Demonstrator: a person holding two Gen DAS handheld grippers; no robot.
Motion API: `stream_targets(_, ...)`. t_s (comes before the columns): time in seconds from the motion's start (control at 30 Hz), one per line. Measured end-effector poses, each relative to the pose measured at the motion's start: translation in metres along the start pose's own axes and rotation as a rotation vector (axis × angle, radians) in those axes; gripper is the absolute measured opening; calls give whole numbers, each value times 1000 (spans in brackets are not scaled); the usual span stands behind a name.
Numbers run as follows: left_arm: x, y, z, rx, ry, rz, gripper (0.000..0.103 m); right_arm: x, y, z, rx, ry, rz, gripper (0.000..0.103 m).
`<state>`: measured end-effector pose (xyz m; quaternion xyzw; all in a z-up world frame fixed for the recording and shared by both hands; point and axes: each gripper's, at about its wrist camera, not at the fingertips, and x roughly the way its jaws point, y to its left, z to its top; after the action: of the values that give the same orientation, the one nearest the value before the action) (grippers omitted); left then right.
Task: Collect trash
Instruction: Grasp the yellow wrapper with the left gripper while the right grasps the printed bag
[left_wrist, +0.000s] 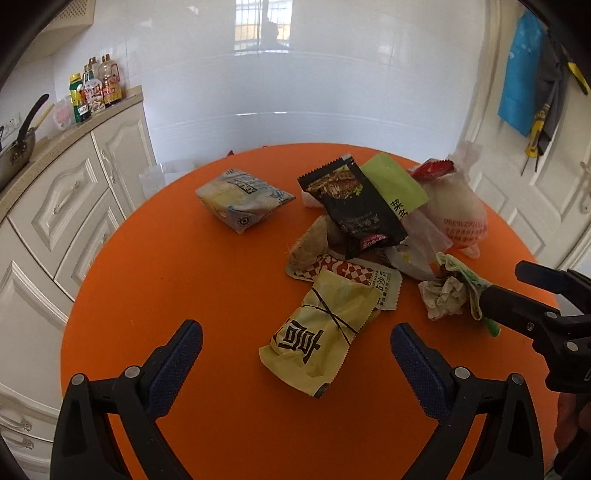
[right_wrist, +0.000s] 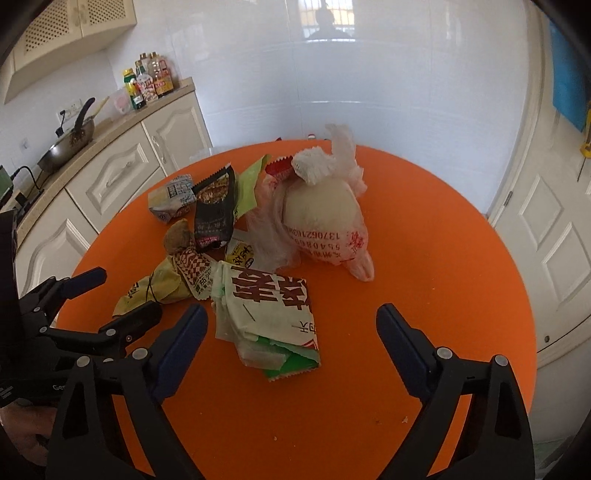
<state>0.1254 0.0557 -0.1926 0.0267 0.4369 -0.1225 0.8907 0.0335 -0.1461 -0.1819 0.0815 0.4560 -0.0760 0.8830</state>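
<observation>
While the round orange desk (left_wrist: 155, 295) is filling both views, the left tool (left_wrist: 295, 341) is hovering low over its near edge with its jaws spread wide and gripping nothing, and a pale yellow wrapper (left_wrist: 317, 332) with black lettering and a thin black band is lying flat between the blue pads, touching neither. Over on the right, the right tool (right_wrist: 291, 323) is likewise standing released, jaws wide apart, and a crumpled white-and-green wrapper (right_wrist: 269, 317) with big brown characters is sitting on the desk between its fingers, just beside the left pad. Behind those two pieces, the rest of the trash is bunching near the middle of the desk: a red-and-white checkered sachet (left_wrist: 343, 271) is tucking under the yellow wrapper's far end, a black snack packet (left_wrist: 354, 206) is lying tilted over a brown lump (left_wrist: 310, 240), and a light green packet (left_wrist: 395, 184) is poking out behind it. A tied translucent plastic bag (right_wrist: 325, 218) with red print is bulging to the right of the pile, and a grey-blue printed packet (left_wrist: 240, 199) is resting apart on the left. Along the left wall, cream cabinets (left_wrist: 66, 206) are carrying bottles (left_wrist: 96, 88) and a pan (right_wrist: 66, 144).
</observation>
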Motion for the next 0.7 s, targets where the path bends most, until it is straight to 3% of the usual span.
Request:
stream_targets(0.03, 8, 2, 3, -1, 17, -12, 77, 4, -2, 0, 3, 10, 12, 90)
stream_targets(0.1, 19, 2, 5, 5, 20, -18, 71, 13, -5, -1, 8, 31, 42, 87)
stream_targets(0.17, 25, 0, 11, 14, 18, -35, 60, 21, -7, 0, 6, 45, 61, 77)
stream_targets(0.2, 29, -1, 14, 21, 18, -42, 50, 25, -7, 0, -1, 53, 65, 76)
stream_targets(0.23, 32, -2, 18, 31, 16, -40, 47, 28, -8, 0, -4, 61, 93, 73)
stream_targets(0.27, 35, -3, 20, 37, 15, -38, 47, 29, -8, -1, -6, 66, 115, 70)
stream_targets(0.53, 50, -3, 40, 14, 6, -78, 35, 20, -12, -15, -18, 47, 148, 69)
stream_targets(0.7, 58, -1, 46, 13, 9, -79, 33, 6, -24, -24, 19, 30, 147, 69)
